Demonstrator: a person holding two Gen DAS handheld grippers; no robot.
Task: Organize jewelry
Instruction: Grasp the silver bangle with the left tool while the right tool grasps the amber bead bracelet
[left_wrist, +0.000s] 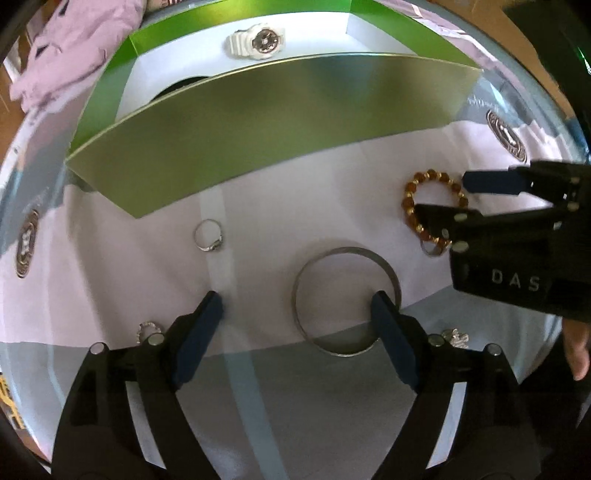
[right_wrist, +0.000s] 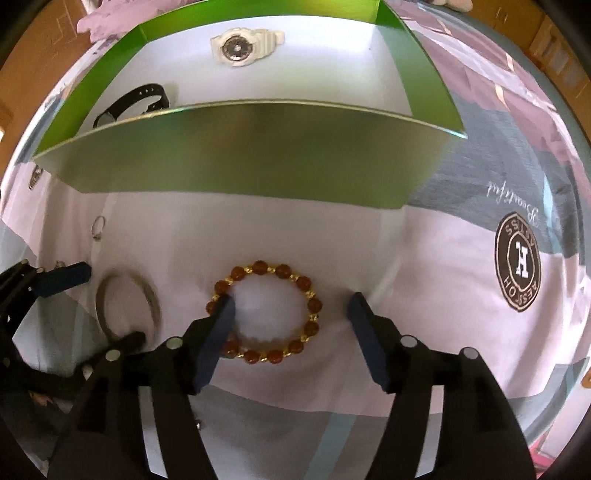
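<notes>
A green box (left_wrist: 258, 133) with a white floor holds a white watch (left_wrist: 255, 40) and a black watch (right_wrist: 129, 103). On the cloth before it lie a silver bangle (left_wrist: 345, 299), a brown and gold bead bracelet (right_wrist: 266, 314), and a silver ring (left_wrist: 208, 236). My left gripper (left_wrist: 295, 314) is open, its right finger resting inside the bangle. My right gripper (right_wrist: 291, 314) is open over the bead bracelet, its left finger at the bracelet's left side. The bracelet also shows in the left wrist view (left_wrist: 417, 199), partly hidden by the right gripper (left_wrist: 439, 195).
A small ring (left_wrist: 432, 251) lies by the bracelet. Small silver pieces lie near the left gripper's fingers, one on the left (left_wrist: 147, 328) and one on the right (left_wrist: 456, 338). The pink and grey cloth (right_wrist: 461, 258) has round logos (right_wrist: 517, 262). Pink fabric (left_wrist: 74, 48) is bunched at far left.
</notes>
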